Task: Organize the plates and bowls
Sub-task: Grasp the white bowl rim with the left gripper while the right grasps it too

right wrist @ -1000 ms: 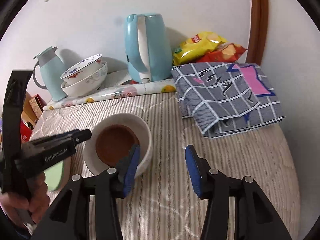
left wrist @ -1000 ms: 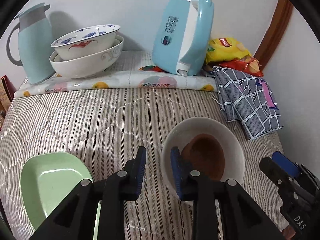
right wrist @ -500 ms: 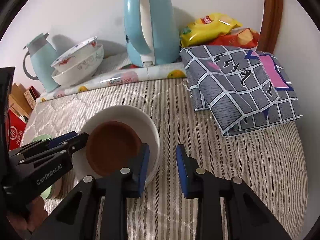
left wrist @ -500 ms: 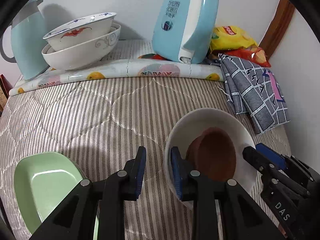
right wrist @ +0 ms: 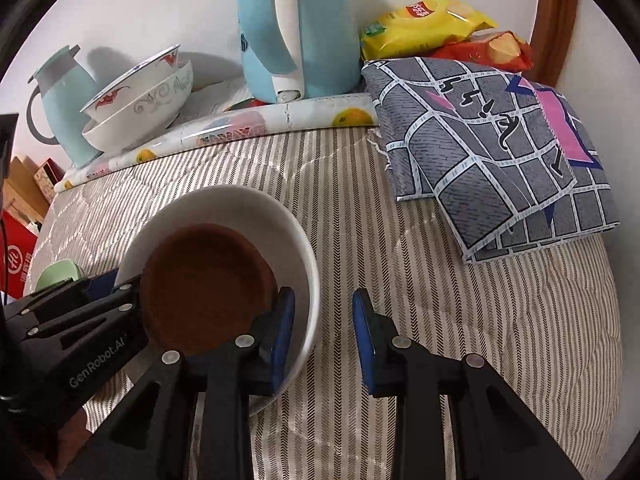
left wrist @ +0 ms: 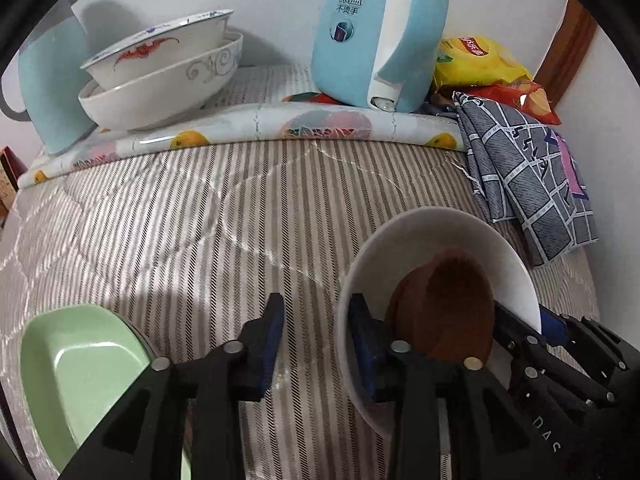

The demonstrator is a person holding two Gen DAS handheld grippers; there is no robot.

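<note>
A white bowl (left wrist: pixel 460 232) (right wrist: pixel 240 208) with a brown dish (left wrist: pixel 448 304) (right wrist: pixel 208 280) inside sits low over the striped cloth. My left gripper (left wrist: pixel 316 316) straddles its left rim. Its jaws are opening: the inner pad lies by the wall and the outer pad stands off it. My right gripper (right wrist: pixel 324 312) straddles the opposite rim and is shut on the wall, as the left wrist view shows from the side (left wrist: pixel 536 320). A green plate (left wrist: pixel 80 380) (right wrist: pixel 60 276) lies to the left. Two stacked patterned bowls (left wrist: pixel 160 76) (right wrist: pixel 136 108) stand at the back.
At the back stand a blue kettle (left wrist: pixel 372 32) (right wrist: pixel 296 28) and a pale jug (left wrist: pixel 52 80), behind a rolled fruit-print mat (left wrist: pixel 240 128). A folded grey checked cloth (right wrist: pixel 492 152) and snack bags (right wrist: pixel 432 24) fill the right side. Boxes sit past the left edge.
Both grippers have sunk toward the table with the white bowl. The right jaws closed from wide onto its rim. The left jaws have just widened.
</note>
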